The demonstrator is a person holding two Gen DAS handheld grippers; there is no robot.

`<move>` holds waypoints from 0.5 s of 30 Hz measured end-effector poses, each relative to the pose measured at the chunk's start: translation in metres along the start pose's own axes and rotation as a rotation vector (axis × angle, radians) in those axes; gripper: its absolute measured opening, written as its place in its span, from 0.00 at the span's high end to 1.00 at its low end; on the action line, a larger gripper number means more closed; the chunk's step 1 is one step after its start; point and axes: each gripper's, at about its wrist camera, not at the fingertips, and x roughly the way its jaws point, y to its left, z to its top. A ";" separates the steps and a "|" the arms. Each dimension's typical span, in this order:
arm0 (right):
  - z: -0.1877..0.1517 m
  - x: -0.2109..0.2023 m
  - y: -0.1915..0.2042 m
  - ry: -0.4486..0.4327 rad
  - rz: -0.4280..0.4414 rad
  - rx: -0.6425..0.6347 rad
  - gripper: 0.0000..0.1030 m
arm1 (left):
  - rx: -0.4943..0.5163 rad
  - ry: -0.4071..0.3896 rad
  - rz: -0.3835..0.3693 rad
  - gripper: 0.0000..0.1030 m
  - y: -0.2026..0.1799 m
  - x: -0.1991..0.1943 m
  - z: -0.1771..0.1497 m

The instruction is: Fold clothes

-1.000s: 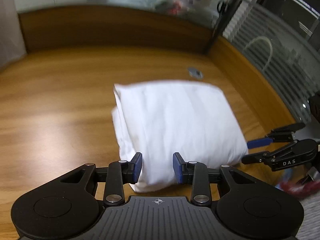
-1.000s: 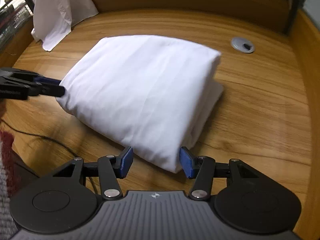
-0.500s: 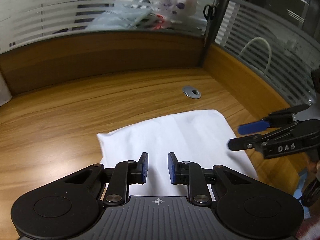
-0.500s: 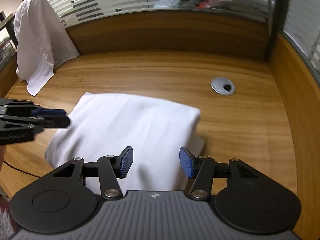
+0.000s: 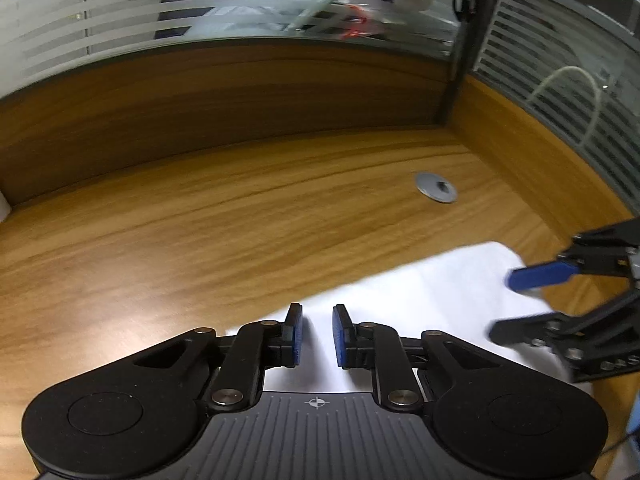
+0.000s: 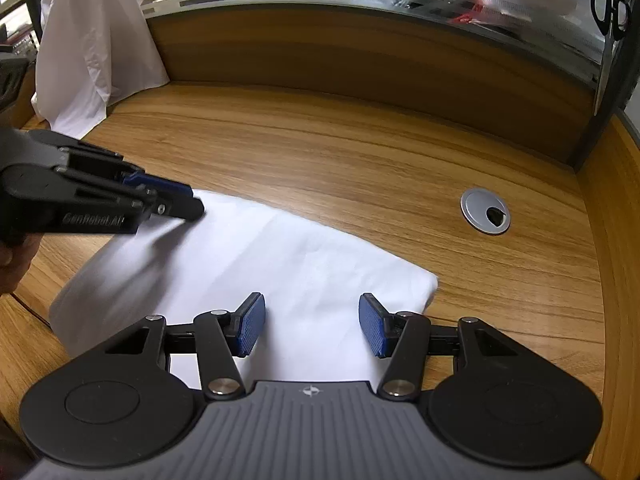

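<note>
A folded white garment [image 6: 280, 256] lies flat on the wooden desk [image 6: 360, 152]. In the left wrist view the same garment [image 5: 420, 300] fills the lower right. My left gripper [image 5: 317, 316] hovers over its near edge with the blue pads a narrow gap apart and nothing pinched between them. The right wrist view shows the left gripper [image 6: 176, 200] above the garment's far left corner. My right gripper [image 6: 312, 308] hangs open over the garment's near right part, holding nothing. From the left wrist it appears as the right gripper [image 5: 502, 306] at the right edge.
A second white garment [image 6: 92, 40] hangs over the partition at the back left. A grey cable grommet [image 6: 485, 217] sits in the desk beyond the folded garment. Wooden walls with striped glass close the desk's back and right. Scissors [image 6: 612, 12] hang at the corner post.
Both grippers have drawn back from the folded garment, which now sits lower in both views. The left jaws have narrowed. The right jaws keep the same width.
</note>
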 end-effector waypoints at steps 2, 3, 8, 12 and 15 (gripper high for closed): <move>-0.001 0.001 -0.001 0.002 -0.003 -0.005 0.44 | -0.036 0.008 0.016 0.72 0.011 0.001 0.002; -0.001 0.001 -0.001 0.003 -0.005 -0.008 0.44 | -0.052 0.011 0.024 0.72 0.016 0.000 0.004; -0.003 -0.010 -0.001 -0.006 -0.012 -0.028 0.44 | -0.065 -0.007 -0.015 0.75 0.031 -0.032 -0.001; -0.009 -0.025 -0.002 -0.013 -0.001 -0.040 0.43 | -0.044 0.009 -0.111 0.74 0.031 -0.068 -0.020; -0.018 -0.034 -0.005 -0.009 0.010 -0.044 0.43 | -0.051 0.034 -0.189 0.69 0.029 -0.091 -0.041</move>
